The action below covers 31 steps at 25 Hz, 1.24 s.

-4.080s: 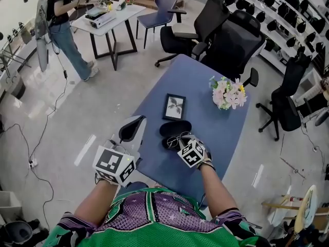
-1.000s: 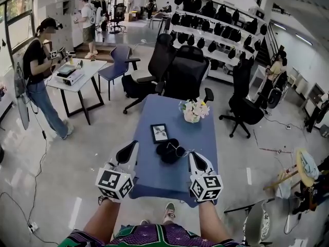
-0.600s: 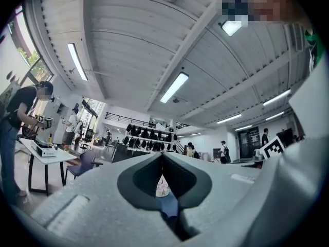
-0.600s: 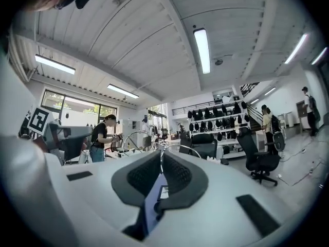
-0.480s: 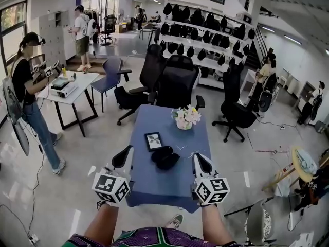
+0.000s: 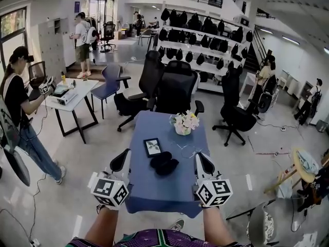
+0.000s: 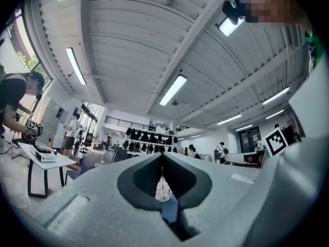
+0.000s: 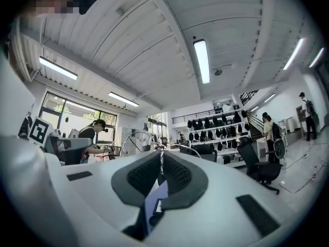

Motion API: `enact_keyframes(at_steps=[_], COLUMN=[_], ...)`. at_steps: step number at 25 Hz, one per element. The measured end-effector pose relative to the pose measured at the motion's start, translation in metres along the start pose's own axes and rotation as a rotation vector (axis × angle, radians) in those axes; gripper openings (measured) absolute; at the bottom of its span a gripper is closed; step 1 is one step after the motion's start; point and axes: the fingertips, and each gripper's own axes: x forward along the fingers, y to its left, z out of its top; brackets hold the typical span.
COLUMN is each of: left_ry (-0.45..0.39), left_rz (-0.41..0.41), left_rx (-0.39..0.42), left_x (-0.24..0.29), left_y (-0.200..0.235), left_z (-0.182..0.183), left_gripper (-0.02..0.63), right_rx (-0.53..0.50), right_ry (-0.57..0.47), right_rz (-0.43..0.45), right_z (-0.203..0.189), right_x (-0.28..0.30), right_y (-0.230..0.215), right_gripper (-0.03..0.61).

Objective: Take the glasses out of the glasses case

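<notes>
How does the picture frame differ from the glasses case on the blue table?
The picture frame is rectangular with a pale picture inside; the glasses case is rounded and all black. The frame lies farther from the person, the case nearer. Both rest on the table.

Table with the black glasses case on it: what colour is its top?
Plain blue. The rectangular table top shows best in the head view.

glasses case (image 6: pixel 164 163): black, open, on table (image 6: pixel 154 192) | glasses (image 8: pixel 156 146): wire-rimmed (in right claw (image 8: pixel 161 157))
</notes>
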Motion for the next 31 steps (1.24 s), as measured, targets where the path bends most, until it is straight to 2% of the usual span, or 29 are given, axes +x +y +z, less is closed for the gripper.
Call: enact_keyframes(at_steps=[16,31], left_ry=[0.013,0.013], left_rz=[-0.015,0.003], left_rx=[-0.066,-0.046], left_x=[0.000,-0.018], left_y=[-0.005,-0.003], left_z=[-0.012,-0.010], left_gripper=[0.015,0.015], right_rx=[0.003,0.017], right_ry=[-0.002,-0.013], right_rz=[-0.017,-0.002], right_z=[-0.001,-0.003], right_x=[-0.003,-0.008], right_y=[0.001,0.013], right_gripper=[0.017,0.017])
